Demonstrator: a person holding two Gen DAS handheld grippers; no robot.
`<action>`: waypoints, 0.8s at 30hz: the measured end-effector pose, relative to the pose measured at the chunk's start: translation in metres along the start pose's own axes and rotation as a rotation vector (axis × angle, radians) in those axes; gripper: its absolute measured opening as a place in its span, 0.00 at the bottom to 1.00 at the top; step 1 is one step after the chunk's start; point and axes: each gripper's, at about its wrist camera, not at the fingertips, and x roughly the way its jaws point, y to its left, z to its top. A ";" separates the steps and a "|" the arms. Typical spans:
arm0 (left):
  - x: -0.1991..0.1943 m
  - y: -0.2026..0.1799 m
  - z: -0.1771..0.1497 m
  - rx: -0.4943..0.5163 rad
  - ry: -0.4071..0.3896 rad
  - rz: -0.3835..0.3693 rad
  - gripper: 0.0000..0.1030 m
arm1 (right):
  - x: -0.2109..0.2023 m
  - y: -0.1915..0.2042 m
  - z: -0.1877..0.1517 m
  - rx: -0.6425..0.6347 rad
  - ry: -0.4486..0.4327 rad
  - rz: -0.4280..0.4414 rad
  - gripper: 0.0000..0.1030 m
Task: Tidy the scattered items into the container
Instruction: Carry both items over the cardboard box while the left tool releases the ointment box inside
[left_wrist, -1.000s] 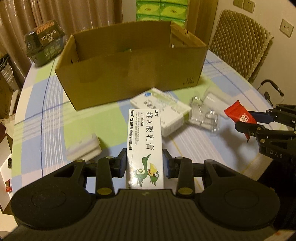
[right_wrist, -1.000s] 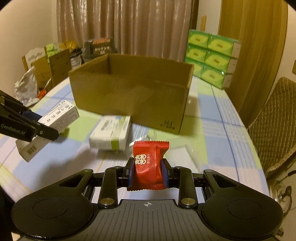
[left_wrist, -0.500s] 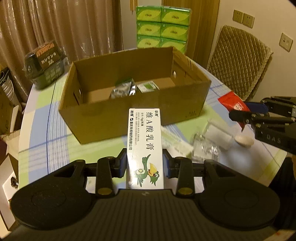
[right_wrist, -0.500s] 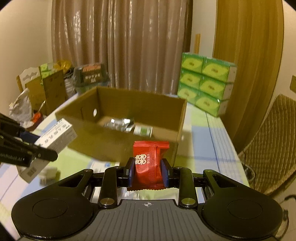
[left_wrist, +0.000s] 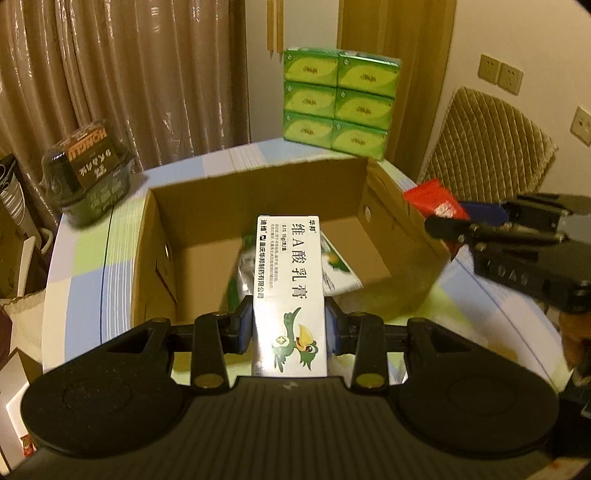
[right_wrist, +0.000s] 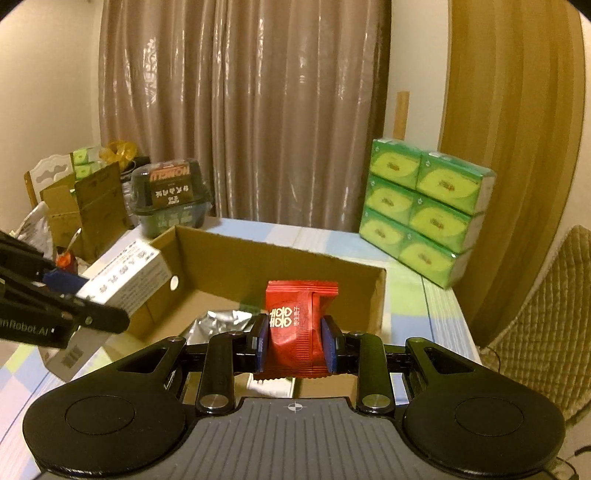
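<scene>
The left gripper (left_wrist: 289, 326) is clamping a white ointment carton (left_wrist: 289, 291) between its blue pads; the carton is standing lengthwise along the fingers, printed face up, with a green cartoon bird at its near end; its far end is reaching over the open cardboard box (left_wrist: 162, 266). The right gripper (right_wrist: 295, 345) is pinching a red snack packet (right_wrist: 297, 325) upright between its pads; the packet is hanging above the near wall of the box, in the right wrist view.

The box is sitting open-topped on the checked tabletop (left_wrist: 88, 258); inside it, a silver foil pouch (right_wrist: 221, 323) and a green-and-white packet (left_wrist: 338, 273) are lying on the floor of the box, both partly hidden behind the held items.

In the left wrist view the right gripper is showing at the right edge, beside the right wall of the box, with the red packet projecting from its tip. In the right wrist view the left gripper is showing at the left edge, with the carton tilted over the left wall of the box.

Beyond the box, a stack of green tissue packs (left_wrist: 340, 103) is standing at the far edge of the tabletop; a dark plastic tub (left_wrist: 88, 170) is sitting at the far left; a quilted chair (left_wrist: 487, 147) is standing to the right; curtains (right_wrist: 243, 110) are hanging behind.
</scene>
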 end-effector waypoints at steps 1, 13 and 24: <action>0.003 0.003 0.006 -0.001 -0.003 0.002 0.32 | 0.005 0.000 0.002 0.001 0.002 0.002 0.26; 0.049 0.031 0.054 -0.028 -0.022 0.016 0.32 | 0.053 -0.009 0.015 0.012 0.026 0.005 0.26; 0.087 0.041 0.054 -0.065 0.004 0.017 0.38 | 0.078 -0.013 0.012 0.017 0.049 0.003 0.26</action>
